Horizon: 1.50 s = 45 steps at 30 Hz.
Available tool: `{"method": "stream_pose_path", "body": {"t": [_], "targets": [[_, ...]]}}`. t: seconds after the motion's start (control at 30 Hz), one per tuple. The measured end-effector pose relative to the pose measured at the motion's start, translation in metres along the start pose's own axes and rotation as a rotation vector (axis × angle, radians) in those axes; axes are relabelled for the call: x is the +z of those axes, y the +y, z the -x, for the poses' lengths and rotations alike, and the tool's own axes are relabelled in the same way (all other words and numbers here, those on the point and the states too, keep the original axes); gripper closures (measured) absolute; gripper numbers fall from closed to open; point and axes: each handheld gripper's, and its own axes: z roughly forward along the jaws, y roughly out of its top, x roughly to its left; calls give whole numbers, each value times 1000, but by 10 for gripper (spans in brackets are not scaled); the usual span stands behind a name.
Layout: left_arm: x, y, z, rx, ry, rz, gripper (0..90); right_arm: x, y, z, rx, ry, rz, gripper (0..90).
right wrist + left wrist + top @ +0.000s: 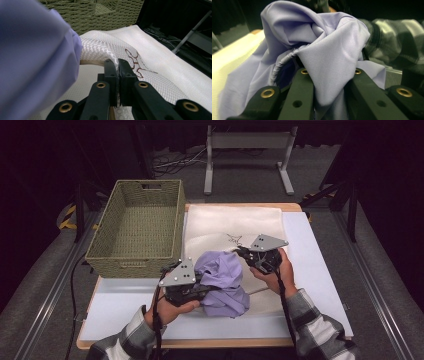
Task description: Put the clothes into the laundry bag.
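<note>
1. My left claw (202,289) is clamped on a bunched fold of the purple garment (222,282); in the left gripper view the cloth (324,50) is pinched between my two black jaws and balloons up above them. The garment sits in a crumpled heap on the front part of the white mesh bag (235,222), near the front edge of the desk (315,265).

2. My right claw (243,253) is closed tight on the rim of the white mesh bag; the right gripper view shows its edge (110,53) squeezed flat between the jaws, with the bag's dark star-like mark (136,62) just beyond.

3. Risk: I hold only one gather of the garment. If I push it toward the bag, I judge the loose rest may drag, spill over the rim and hang outside.

4. Risk: the rim grip is thin. A sideways tug from the left could pull the mesh out of my right claw, and the mouth would fall flat.

5. Risk: I cannot tell whether I hold one layer of the bag or both. If both, the mouth is pinched shut and the garment will only pile against it.

6. Risk: the wicker basket (137,227) stands just beside the bag's left edge; a wide swing of my left claw could knock it.
</note>
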Motion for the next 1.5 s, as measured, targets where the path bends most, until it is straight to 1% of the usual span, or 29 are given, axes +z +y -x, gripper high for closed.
{"method": "stream_pose_path", "body": {"t": [0.07,0.2,0.27,0.3,0.33,0.37,0.4,0.43,0.5,0.53,0.57,0.73,0.77,0.87,1.0,1.03,1.07,1.13,1.33,1.37,1.4,1.5], "targets": [[9,-3,-2,-1,-5,-33,829,0,0,0,0,1,1,871],[28,-10,-6,16,14,-102,829,-2,1,-2,-4,7,4,871],[37,-12,-11,7,11,-120,828,-2,1,-3,-2,11,8,871],[42,-13,-13,13,24,-136,828,-2,1,-3,-4,13,9,871],[46,-14,-15,13,27,-145,828,-3,2,-4,-5,18,9,871],[46,-14,-15,13,27,-145,828,-3,2,-5,-7,20,9,871],[50,-14,-17,9,29,-150,828,-3,2,-5,-7,20,9,871],[54,-14,-19,17,46,-163,828,-4,2,-6,-9,24,10,871],[65,-16,-24,13,72,-183,828,-5,3,-8,-18,27,12,871],[65,-16,-24,13,72,-183,827,-5,3,-8,-18,27,12,871],[69,-16,-25,21,92,-197,827,-6,3,-9,-21,30,13,871],[83,-18,-32,13,146,-228,826,-8,5,-12,-27,38,15,871],[85,-19,-34,7,150,-236,825,-9,5,-13,-29,39,15,871],[91,-20,-38,10,191,-257,823,-10,5,-14,-33,44,15,871],[96,-23,-46,-20,250,-260,821,-12,5,-16,-32,46,15,871],[97,-24,-47,-26,259,-261,821,-12,5,-16,-35,49,16,871],[98,-25,-49,-44,269,-259,820,-13,5,-16,-34,51,17,871],[99,-27,-53,-68,306,-255,819,-14,5,-17,-34,55,18,871],[102,-29,-62,-93,371,-259,816,-15,3,-19,-35,65,8,871],[102,-29,-62,-93,371,-259,814,-15,3,-19,-39,66,5,871],[102,-30,-64,-94,389,-262,808,-16,2,-19,-40,67,3,870],[102,-31,-66,-103,398,-264,798,-17,1,-19,-40,78,1,870]]}}
